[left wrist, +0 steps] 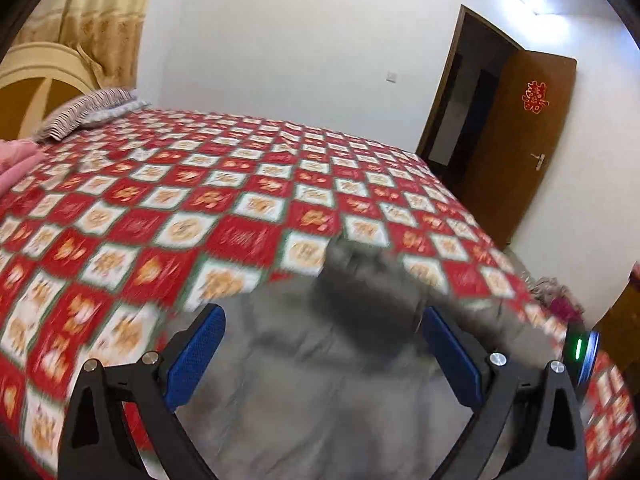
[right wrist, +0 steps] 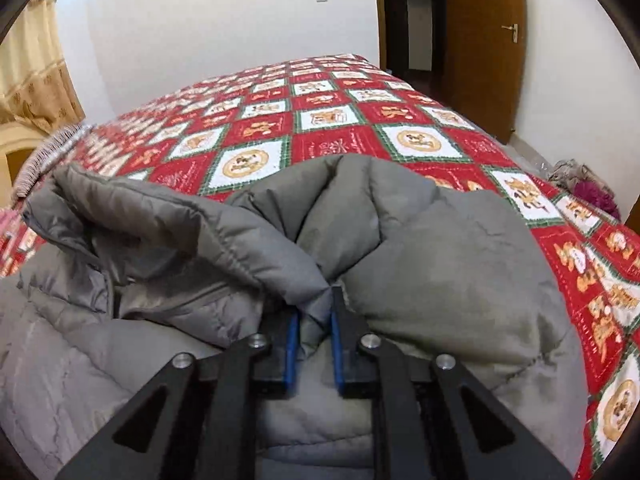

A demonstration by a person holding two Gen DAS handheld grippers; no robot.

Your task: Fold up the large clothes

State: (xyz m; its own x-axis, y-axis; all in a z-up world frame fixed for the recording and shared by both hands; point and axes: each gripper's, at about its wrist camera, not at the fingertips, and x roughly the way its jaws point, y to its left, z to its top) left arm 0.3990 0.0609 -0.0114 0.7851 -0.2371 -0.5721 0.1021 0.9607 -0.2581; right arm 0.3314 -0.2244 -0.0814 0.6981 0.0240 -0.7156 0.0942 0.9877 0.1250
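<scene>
On the left we see our left gripper (left wrist: pixel 322 354), its 2 blue-padded jaws standing wide apart with nothing pinched between them. It hovers above the grey quilted puffer jacket (left wrist: pixel 304 376), which lies spread on the red and white patchwork bedspread (left wrist: pixel 168 216) near the closest edge of the bed. That view is blurred, so we cannot tell whether the pads brush the fabric, though they look clear of it. We judge the jaws are kept wide so this hand is free to take a new hold or press a crease.

Moving right, our right gripper (right wrist: pixel 314 322) has its 2 jaws drawn almost together on a pinched fold of the same jacket (right wrist: pixel 440 248). The padded cloth bunches up and rises around the tips, and a flap curls over on the left. We judge this grip is there to carry 1 side of the jacket across its body for a fold.

For room, the bedspread beyond the jacket is bare and flat right up to the far edge, so a fold can swing that way freely. The striped pillow (left wrist: pixel 86 110) sits well apart at the far left corner. To the right the bed edge drops toward the floor, with the brown wooden door (left wrist: pixel 516 148) standing open beyond; cloth carried too far that way could slide off.
</scene>
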